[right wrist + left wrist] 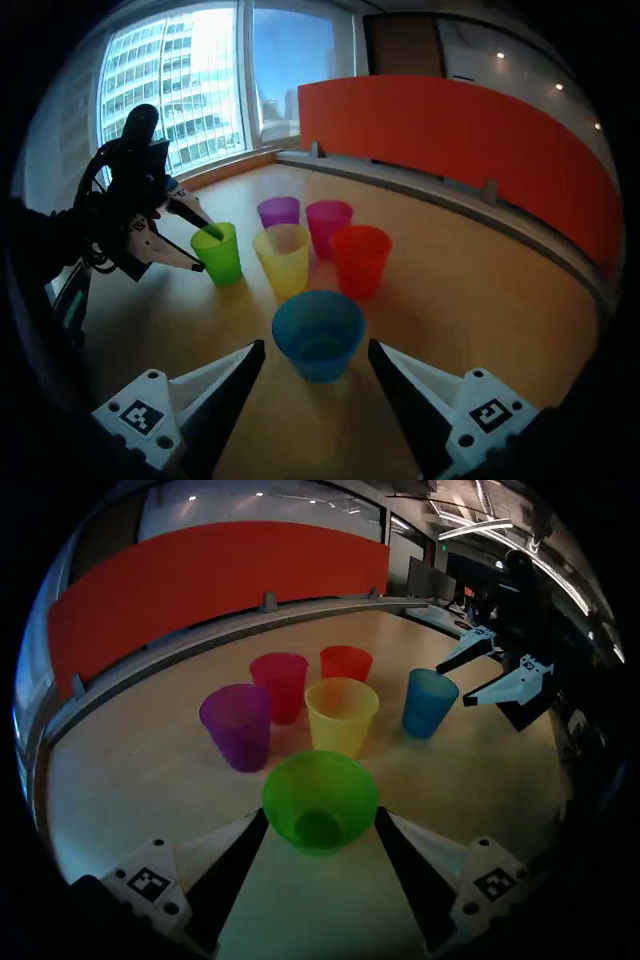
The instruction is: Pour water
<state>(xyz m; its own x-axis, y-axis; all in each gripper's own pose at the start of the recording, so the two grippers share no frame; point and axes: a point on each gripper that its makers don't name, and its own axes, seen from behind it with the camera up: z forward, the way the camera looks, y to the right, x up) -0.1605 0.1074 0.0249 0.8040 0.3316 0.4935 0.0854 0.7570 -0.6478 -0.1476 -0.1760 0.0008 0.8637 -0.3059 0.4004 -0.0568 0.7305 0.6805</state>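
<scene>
While each cup sits bracketed for a pickup, left gripper (318, 811) flanks the green cup (320, 788), right gripper (316, 344) the blue cup (318, 328); both jaws wide, nothing clamped yet.

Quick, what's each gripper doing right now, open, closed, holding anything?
Left gripper: fingertips at the green cup's sides; cannot tell whether it grips.
Right gripper: open, blue cup between its fingers, not gripped.
</scene>
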